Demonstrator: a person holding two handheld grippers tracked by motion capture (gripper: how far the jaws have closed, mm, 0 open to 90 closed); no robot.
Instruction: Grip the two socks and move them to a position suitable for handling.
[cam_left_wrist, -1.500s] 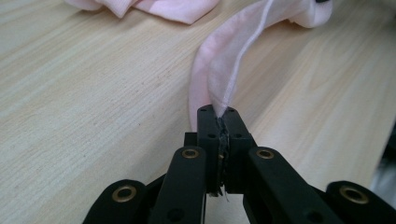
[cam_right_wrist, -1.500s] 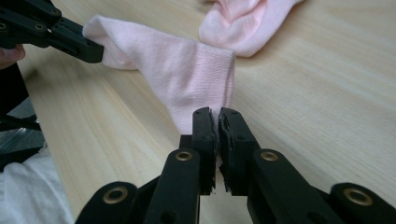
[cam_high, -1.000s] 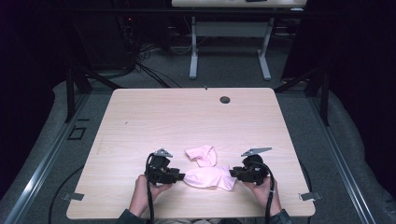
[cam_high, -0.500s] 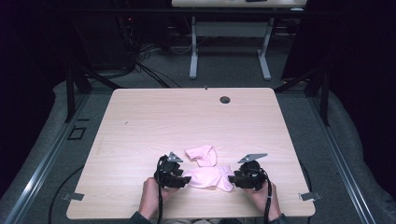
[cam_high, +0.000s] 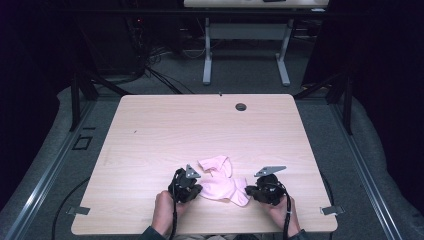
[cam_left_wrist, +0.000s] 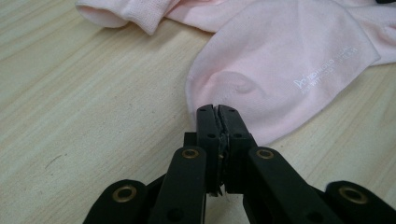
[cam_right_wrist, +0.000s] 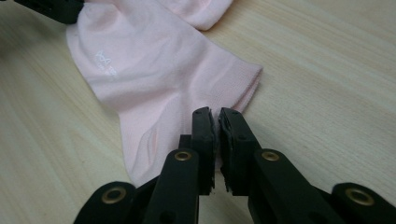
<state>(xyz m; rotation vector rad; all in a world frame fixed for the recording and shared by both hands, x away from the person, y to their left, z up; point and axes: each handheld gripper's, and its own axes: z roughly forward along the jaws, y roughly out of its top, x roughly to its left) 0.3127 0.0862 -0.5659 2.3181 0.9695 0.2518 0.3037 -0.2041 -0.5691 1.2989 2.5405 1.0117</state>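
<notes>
Currently both grippers pinch one pink sock (cam_high: 224, 189) flat on the table (cam_high: 150, 130): left gripper (cam_left_wrist: 217, 110) clamped on its toe, right gripper (cam_right_wrist: 215, 113) on its cuff. Second sock (cam_high: 216, 164) lies crumpled just behind, touching; pairing looks barely begun.

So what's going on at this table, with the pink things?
A person sits at a wooden table with a hand-held tool in each hand, working on a pair of pink socks. The left tool is clamped on the toe end of the near sock, and the right tool pinches its cuff end, so it lies flat between them. The second sock lies crumpled just behind it, touching it.
</notes>
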